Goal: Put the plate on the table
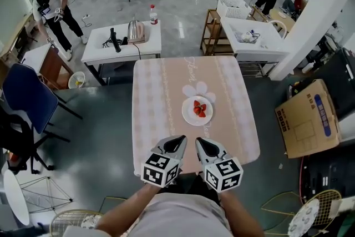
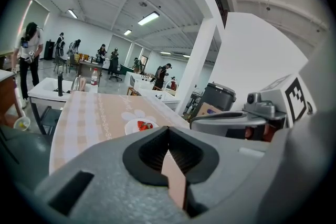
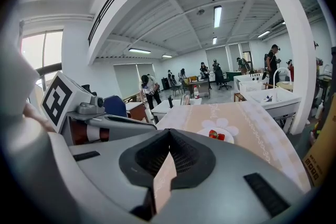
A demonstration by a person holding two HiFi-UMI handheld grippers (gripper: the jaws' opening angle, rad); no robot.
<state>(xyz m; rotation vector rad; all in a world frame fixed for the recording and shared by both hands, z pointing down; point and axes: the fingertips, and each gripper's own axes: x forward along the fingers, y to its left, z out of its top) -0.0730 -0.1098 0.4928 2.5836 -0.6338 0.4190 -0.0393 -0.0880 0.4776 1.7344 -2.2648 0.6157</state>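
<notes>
A white plate (image 1: 197, 110) with red strawberries on it rests near the middle of the table (image 1: 161, 97), which has a pink checked cloth. It also shows ahead as the plate (image 2: 140, 126) in the left gripper view and the plate (image 3: 216, 135) in the right gripper view. My left gripper (image 1: 178, 142) and right gripper (image 1: 200, 143) hover side by side over the table's near edge, short of the plate and apart from it. The jaws of both the left gripper (image 2: 168, 129) and the right gripper (image 3: 169, 131) are shut with nothing between them.
Beyond the table stands a white desk (image 1: 100, 47) with a kettle (image 1: 136, 31) and a bottle (image 1: 153, 14). A blue chair (image 1: 26, 98) is at the left and a cardboard box (image 1: 308, 119) at the right. A second white desk (image 1: 258, 41) and several people are farther back.
</notes>
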